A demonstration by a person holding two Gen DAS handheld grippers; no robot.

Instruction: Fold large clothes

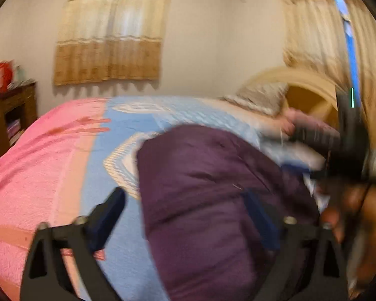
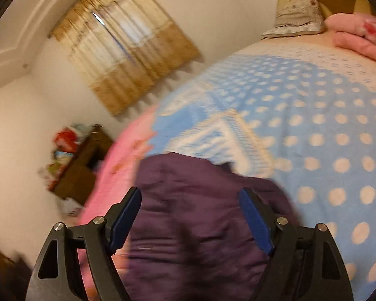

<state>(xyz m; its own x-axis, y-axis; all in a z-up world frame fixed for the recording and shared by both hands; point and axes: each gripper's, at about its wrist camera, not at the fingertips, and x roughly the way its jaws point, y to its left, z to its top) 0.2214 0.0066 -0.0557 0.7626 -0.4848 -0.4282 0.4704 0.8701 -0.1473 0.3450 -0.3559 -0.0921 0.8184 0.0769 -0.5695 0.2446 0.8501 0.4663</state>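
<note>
Garment (image 1: 213, 200): purple, bunched into a rough block on the bedspread (image 1: 117, 135), near the bed's edge nearest me. It lies on the blue part, close to the pink band, likely set there because the bed gives flat room for folding.

Left tongs (image 1: 185, 215): mine, spread wide, nothing pinched. One finger is over the bedspread, the other over the garment; I cannot tell whether they touch the cloth.

Right tongs (image 2: 190, 223): mine, spread, nothing pinched. Garment shows between the fingers; contact is too blurred to judge. I read both as let go, with a fresh hold on the cloth due next.

Left view only: my right hand (image 1: 348, 200) and its tool at the right edge, beyond the garment; the cabinet (image 1: 10, 115) upright.

Right view only: the spotted part of the bedspread, a pillow (image 2: 298, 15), and pink bedding (image 2: 361, 35) by the headboard.
</note>
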